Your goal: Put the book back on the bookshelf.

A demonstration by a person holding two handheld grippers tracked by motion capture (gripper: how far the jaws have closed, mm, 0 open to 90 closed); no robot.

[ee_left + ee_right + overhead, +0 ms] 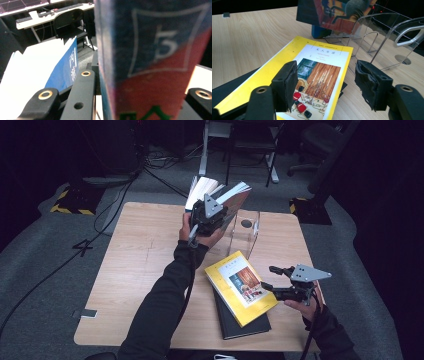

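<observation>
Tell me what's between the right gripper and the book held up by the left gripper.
In the high view, the yellow book on a black book and the clear acrylic stand lie between the right gripper and that held book.

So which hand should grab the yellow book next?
The right. Its tool hangs open just over the yellow paperback book, while the left tool is busy holding a thick blue-and-red book.

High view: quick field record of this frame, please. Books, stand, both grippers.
left gripper: shut on the blue-and-red book, held upright at the table's far side
clear stand: empty acrylic, beside the held book
yellow book: flat on top of the black book
right gripper: open, jaws either side of the yellow book's corner, not gripping
table: light wood
</observation>
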